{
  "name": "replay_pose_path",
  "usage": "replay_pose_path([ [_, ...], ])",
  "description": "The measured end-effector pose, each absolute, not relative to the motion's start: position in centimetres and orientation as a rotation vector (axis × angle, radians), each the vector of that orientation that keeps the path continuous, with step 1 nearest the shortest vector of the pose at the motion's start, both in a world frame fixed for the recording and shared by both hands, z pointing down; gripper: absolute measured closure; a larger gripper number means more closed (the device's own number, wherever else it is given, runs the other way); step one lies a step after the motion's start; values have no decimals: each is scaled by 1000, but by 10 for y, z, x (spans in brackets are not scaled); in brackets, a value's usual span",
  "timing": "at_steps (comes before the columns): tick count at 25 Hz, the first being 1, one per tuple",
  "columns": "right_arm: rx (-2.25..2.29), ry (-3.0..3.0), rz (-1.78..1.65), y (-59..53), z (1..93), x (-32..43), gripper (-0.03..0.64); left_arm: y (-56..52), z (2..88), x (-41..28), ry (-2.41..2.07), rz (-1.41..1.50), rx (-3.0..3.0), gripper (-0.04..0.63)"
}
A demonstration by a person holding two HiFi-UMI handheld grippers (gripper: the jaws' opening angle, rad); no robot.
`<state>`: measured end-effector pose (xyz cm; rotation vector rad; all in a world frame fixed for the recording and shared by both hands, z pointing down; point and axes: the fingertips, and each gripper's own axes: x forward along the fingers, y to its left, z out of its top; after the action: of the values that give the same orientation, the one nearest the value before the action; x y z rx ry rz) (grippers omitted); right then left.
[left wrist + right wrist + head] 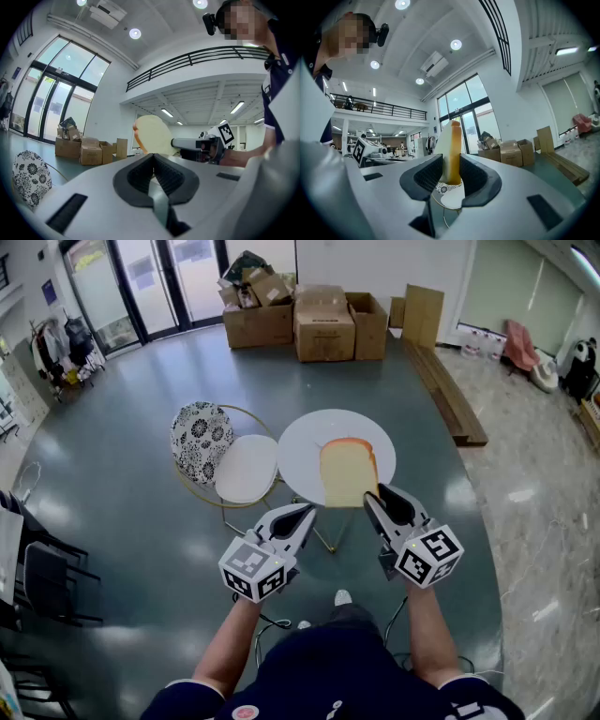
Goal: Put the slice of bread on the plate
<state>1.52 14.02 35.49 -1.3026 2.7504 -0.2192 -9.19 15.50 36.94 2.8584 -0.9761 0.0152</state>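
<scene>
My right gripper (380,496) is clamped on the slice of bread (347,472). In the right gripper view the slice (452,150) stands on edge between the two pads, crust uppermost. The slice is held in the air. From the head view it lies over the near edge of the round white surface (309,442). My left gripper (302,514) is level beside the right one, its jaws together with nothing between them (152,160). The left gripper view shows the slice (152,136) from the side. A chair (246,468) with a patterned back stands just left of the surface. At the far wall are cardboard boxes (323,324); the open one (248,282) holds loose items I cannot identify.
</scene>
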Motion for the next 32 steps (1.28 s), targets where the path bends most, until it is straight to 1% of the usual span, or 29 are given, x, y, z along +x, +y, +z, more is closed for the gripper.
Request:
replay_pose_path([
  [32,-1300,2713,-266,138,357,32,506,154,371,-78,-980,33,2856,589],
])
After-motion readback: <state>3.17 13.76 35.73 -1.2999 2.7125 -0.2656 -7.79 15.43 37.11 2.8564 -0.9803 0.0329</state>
